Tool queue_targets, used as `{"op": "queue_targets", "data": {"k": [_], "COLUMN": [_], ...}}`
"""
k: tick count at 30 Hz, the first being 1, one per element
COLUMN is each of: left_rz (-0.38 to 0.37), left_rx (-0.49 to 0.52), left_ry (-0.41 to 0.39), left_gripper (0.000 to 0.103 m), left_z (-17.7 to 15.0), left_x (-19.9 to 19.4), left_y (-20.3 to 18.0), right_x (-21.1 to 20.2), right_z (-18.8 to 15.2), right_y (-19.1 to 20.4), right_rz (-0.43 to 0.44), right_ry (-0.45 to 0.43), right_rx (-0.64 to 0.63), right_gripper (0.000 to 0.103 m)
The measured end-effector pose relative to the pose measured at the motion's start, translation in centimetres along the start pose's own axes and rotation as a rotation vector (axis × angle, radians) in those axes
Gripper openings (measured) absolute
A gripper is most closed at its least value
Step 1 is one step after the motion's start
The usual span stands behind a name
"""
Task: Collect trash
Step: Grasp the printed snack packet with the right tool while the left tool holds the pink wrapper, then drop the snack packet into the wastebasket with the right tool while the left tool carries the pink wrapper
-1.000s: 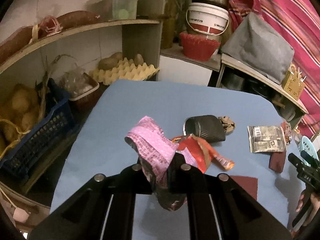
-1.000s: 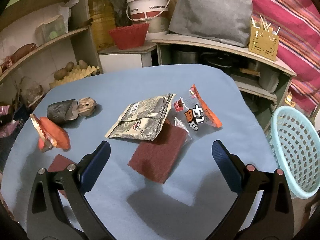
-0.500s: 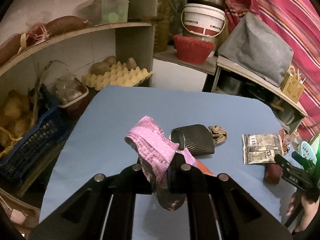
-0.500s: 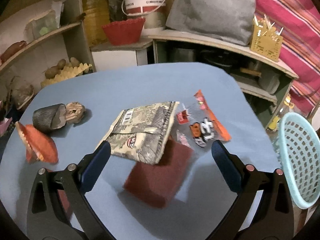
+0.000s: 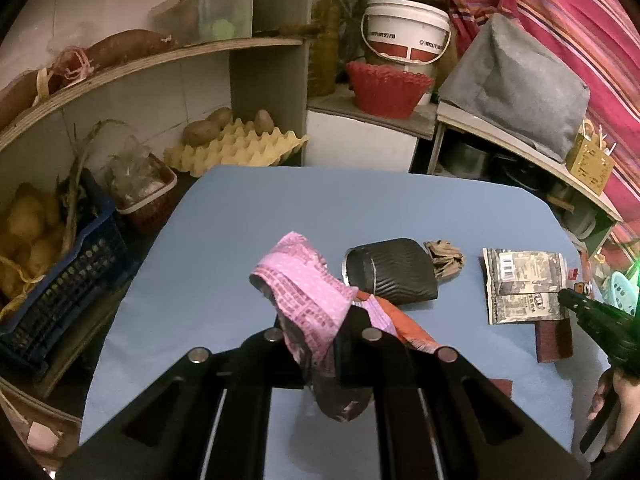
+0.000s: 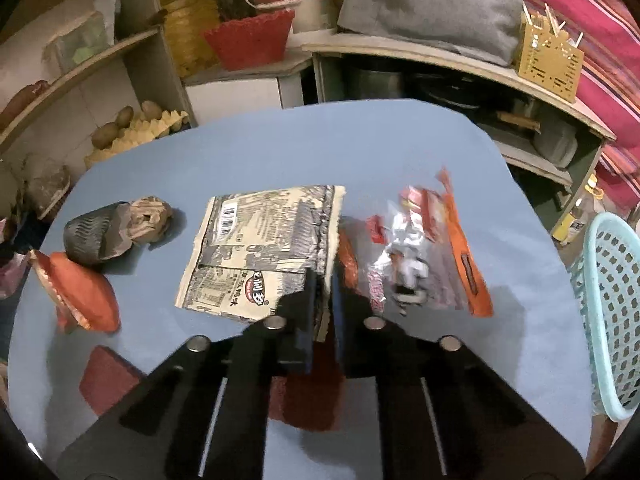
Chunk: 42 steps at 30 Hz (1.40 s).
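My left gripper (image 5: 316,320) is shut on a crumpled pink wrapper (image 5: 304,288) and holds it above the blue table. My right gripper (image 6: 324,292) is shut on the edge of a beige printed wrapper (image 6: 264,248) that lies over a dark red scouring pad (image 6: 308,396). A clear and orange snack wrapper (image 6: 424,256) lies just right of it. A black crushed cup (image 5: 388,272) (image 6: 96,236), a brown paper wad (image 5: 444,260) and a red wrapper (image 6: 84,292) lie at the table's left. The teal basket (image 6: 612,312) stands at the right edge.
A second dark red pad (image 6: 108,376) lies at the table's near left. Shelves with an egg tray (image 5: 236,148), potatoes, a red basket (image 5: 388,88) and a white bucket (image 5: 404,32) ring the far side. A blue crate (image 5: 60,280) stands on the left.
My right gripper moved forward and shut on the beige wrapper's edge; it was open wide before. My left gripper kept hold of the pink wrapper and drifted a little.
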<state>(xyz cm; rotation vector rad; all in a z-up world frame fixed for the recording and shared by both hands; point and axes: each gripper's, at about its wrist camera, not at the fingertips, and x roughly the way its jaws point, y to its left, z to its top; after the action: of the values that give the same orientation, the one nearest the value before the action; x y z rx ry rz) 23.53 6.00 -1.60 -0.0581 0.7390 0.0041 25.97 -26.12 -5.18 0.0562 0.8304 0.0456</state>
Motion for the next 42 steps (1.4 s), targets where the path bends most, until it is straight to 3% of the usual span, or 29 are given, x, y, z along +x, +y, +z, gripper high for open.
{"op": "queue_targets", "data": {"k": [9,25,42], "left_rz": [-0.004,-0.022,-0.039], "left_rx": [0.020,0.052,0.119], "left_ry": [-0.013,-0.056,-0.062], "left_gripper": [0.008,0.008,0.008], "left_z": [-0.3,-0.8,-0.1], "left_x": [-0.7,-3.1,-3.4], "left_y": [-0.9,-3.8,-11.3], "right_x": [-5.8,-11.4,-15.3], "right_z": [0.5,-0.3,-1.4], "right_y": [-0.9,-4.6,-11.6], "right_rz": [0.034,0.065,0.086], "right_ry": [-0.164,-0.256,-0.319], "right_rx": [-0.021,-0.015,0.065], "right_gripper": [0.003,0.003,0.003]}}
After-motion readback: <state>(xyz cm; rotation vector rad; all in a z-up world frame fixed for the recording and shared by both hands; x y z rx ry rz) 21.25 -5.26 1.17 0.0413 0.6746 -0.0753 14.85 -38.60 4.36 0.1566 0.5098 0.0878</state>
